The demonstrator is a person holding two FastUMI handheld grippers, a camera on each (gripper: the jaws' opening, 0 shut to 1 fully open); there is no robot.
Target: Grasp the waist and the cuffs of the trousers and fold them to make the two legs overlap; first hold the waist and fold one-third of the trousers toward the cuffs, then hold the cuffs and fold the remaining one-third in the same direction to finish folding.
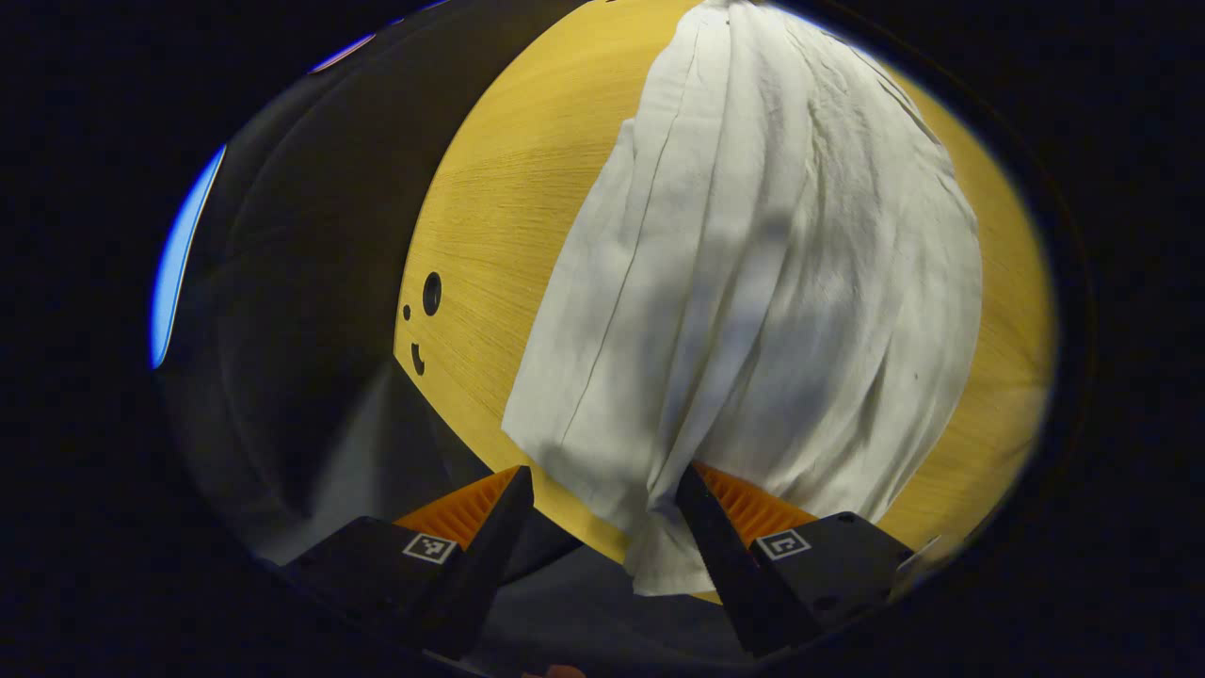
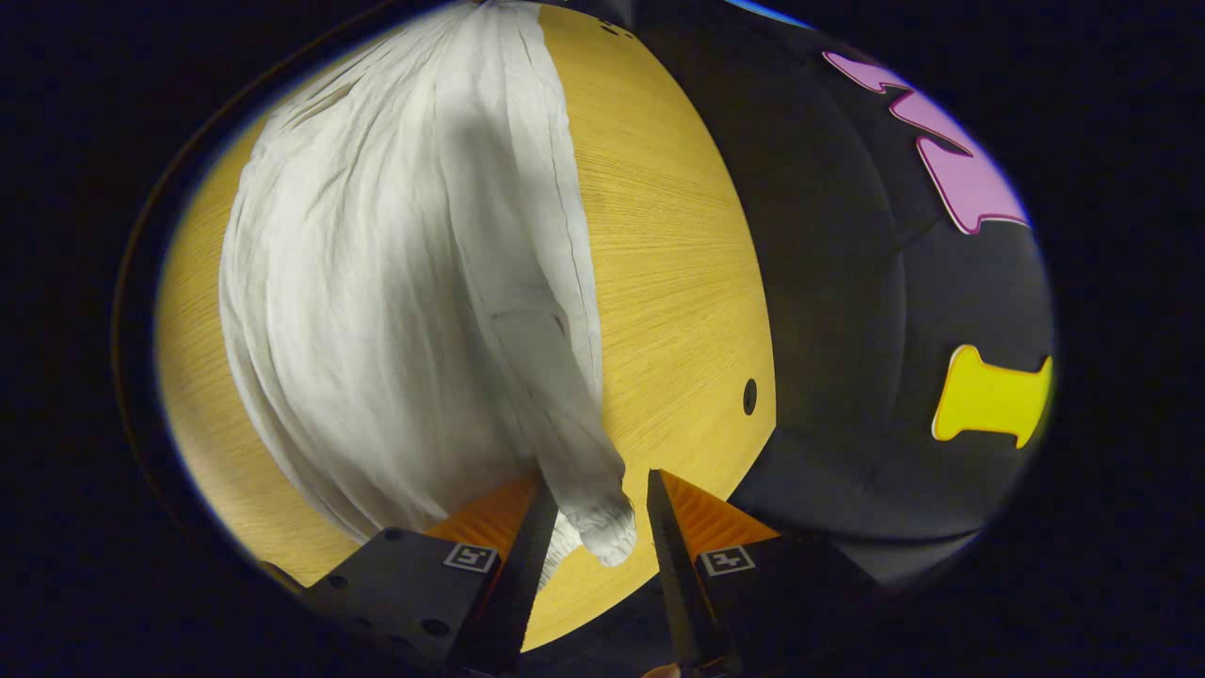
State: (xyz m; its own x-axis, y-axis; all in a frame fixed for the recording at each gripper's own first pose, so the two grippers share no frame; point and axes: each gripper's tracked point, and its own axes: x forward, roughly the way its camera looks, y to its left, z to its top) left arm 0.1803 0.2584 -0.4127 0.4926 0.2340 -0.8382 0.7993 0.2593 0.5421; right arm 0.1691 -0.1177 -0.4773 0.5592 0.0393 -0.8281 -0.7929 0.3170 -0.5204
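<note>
Wooden table [image 1: 499, 207] bears trousers [image 1: 753, 282] stretching lengthwise away.

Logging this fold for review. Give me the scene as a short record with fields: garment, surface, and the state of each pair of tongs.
garment: white trousers, wrinkled, lying lengthwise on the table
surface: yellow wooden table with small round holes near its edge
left tongs: open, trouser end lying between the fingers at the table edge
right tongs: open, bunched trouser end between the fingers, a gap on either side
fold stage: no fold visible yet
</note>
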